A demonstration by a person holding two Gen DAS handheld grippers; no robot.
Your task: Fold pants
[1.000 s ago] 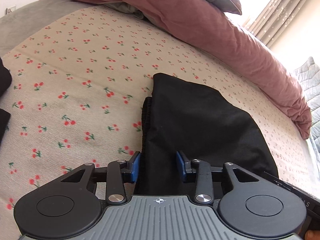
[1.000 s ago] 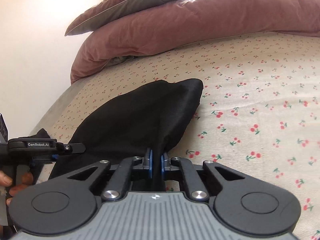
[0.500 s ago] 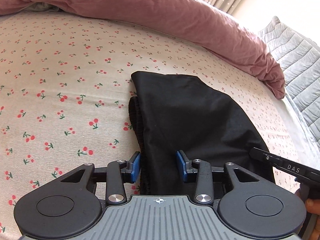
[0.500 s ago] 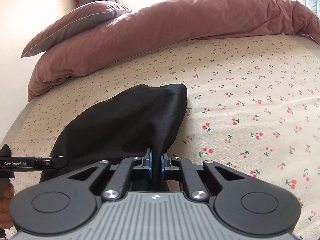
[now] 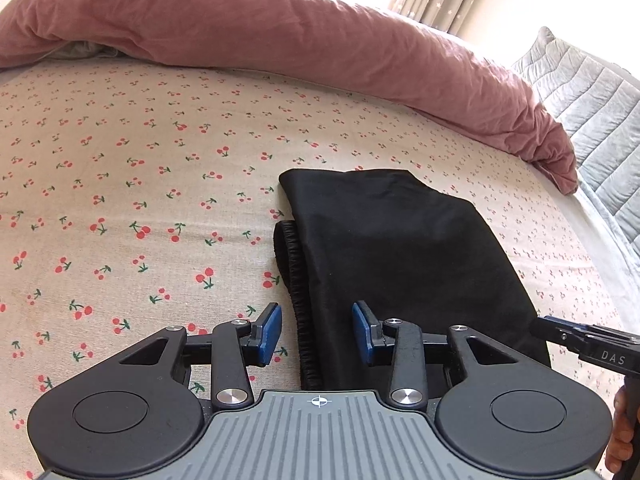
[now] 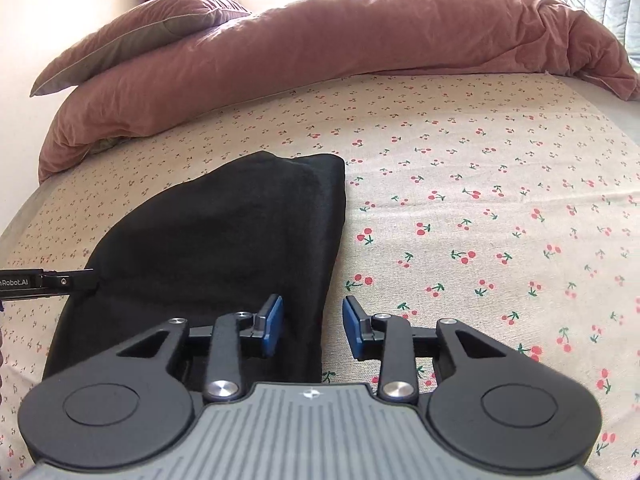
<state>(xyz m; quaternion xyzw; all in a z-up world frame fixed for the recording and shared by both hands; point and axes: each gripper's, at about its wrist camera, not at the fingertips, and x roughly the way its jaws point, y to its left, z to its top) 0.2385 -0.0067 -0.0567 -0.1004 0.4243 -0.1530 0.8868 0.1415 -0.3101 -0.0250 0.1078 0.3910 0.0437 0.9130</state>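
Observation:
The black pants point(image 5: 400, 248) lie folded into a compact stack on the cherry-print sheet point(image 5: 120, 200), with the elastic waistband at their left edge. My left gripper point(image 5: 316, 330) is open over the near left corner. The waistband sits between its blue pads, and sheet shows beside the left pad. In the right wrist view the pants point(image 6: 224, 232) have their right edge between the pads of my right gripper point(image 6: 312, 326). Its jaws are opening, and the right pad stands clear of the cloth. Each gripper's tip shows in the other's view, the right gripper point(image 5: 588, 344) and the left gripper point(image 6: 48, 280).
A pink duvet point(image 5: 280, 28) is bunched along the far side of the bed, with a pillow point(image 6: 132, 36) on top. A grey quilted cover point(image 5: 592, 92) lies at the far right. Bare sheet point(image 6: 500, 220) stretches right of the pants.
The right gripper's jaws, shut on the pants' edge before, have come apart and let the cloth go. Both views swung across the bed. The left jaws kept their gap.

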